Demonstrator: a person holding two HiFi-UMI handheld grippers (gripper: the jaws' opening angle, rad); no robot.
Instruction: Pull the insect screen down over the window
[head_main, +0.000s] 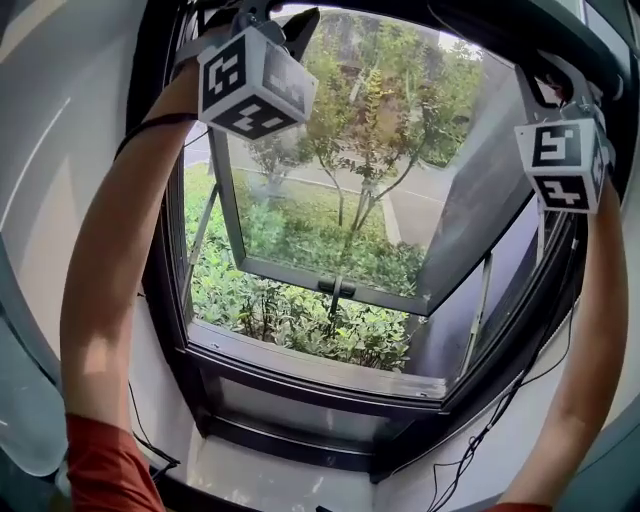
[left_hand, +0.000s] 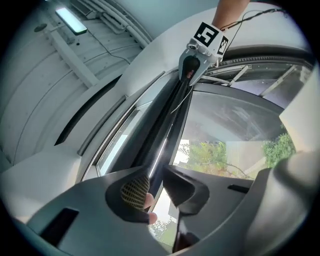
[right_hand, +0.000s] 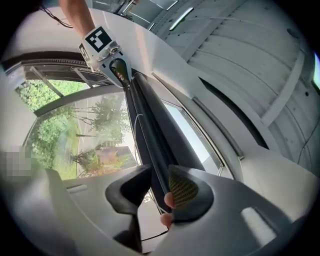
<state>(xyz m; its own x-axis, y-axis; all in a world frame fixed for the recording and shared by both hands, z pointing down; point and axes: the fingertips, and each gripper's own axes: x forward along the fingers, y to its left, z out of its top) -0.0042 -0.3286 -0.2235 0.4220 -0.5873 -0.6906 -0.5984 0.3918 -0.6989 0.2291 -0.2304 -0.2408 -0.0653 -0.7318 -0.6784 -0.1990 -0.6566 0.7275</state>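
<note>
The insect screen's pull bar (left_hand: 167, 117) is stowed at the top of the window (head_main: 300, 372). Its left end is straddled by the left gripper (left_hand: 157, 184) and its right end by the right gripper (right_hand: 160, 187). Both sets of jaws are opening.

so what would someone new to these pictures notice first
Two bare arms stretch up to the window's top. There the left gripper and right gripper have their jaws opening around the dark screen bar, which spans from one to the other. Below, through the outward-tilted window pane, green shrubs and trees fill the view.
</note>
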